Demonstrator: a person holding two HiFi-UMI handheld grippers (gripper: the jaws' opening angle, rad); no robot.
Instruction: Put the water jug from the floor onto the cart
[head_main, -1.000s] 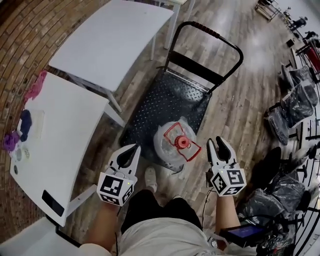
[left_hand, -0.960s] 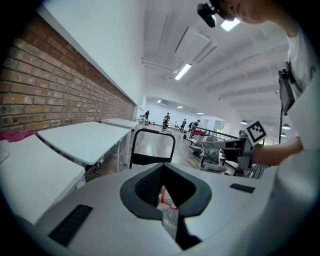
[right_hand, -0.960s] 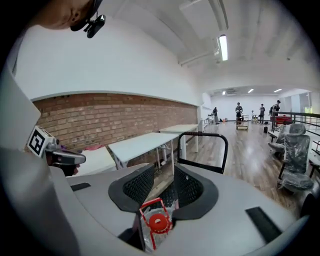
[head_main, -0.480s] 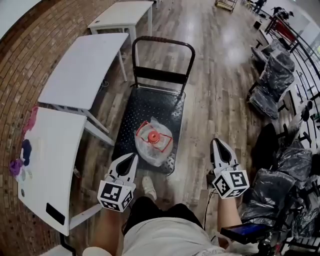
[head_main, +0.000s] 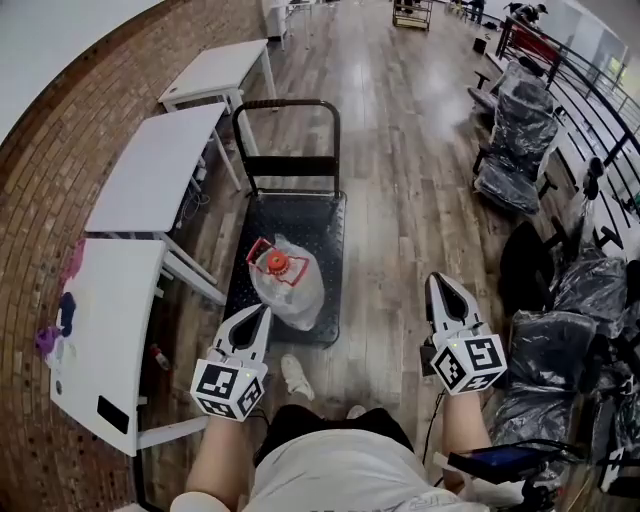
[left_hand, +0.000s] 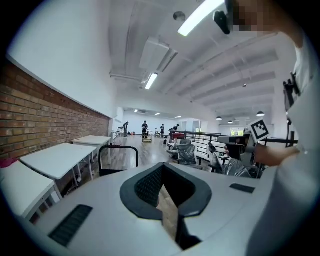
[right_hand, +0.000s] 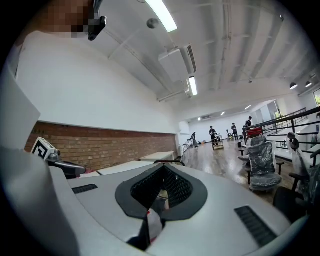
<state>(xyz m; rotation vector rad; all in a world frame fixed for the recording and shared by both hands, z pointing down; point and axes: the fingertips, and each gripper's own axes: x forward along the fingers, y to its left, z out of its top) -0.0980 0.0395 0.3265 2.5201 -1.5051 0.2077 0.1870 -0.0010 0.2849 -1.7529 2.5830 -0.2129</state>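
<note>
The water jug (head_main: 290, 292), a large clear plastic bottle whose body looks whitish and crinkled as if wrapped in film, sits on the black metal platform cart (head_main: 300, 222) left of the head view's centre. It has a round red cap (head_main: 276, 263) and a red frame-like handle around its neck, and the cap shows at the upper left of its pale body. The jug rests on the lower half of the cart's studded deck, close to the deck's near edge, while the cart's black tubular push handle (head_main: 287, 104) stands at the far end, higher in the frame. Both claws are apart from the jug and below it in the picture. The left claw (head_main: 263, 311), at lower left, has its jaws together with nothing in them. The right claw (head_main: 437, 281), at lower right over the wooden plank floor (head_main: 400, 190), has just been closing and is closed, with nothing between its jaws either. A white shoe (head_main: 296, 377) stands just below the cart's near edge.
</note>
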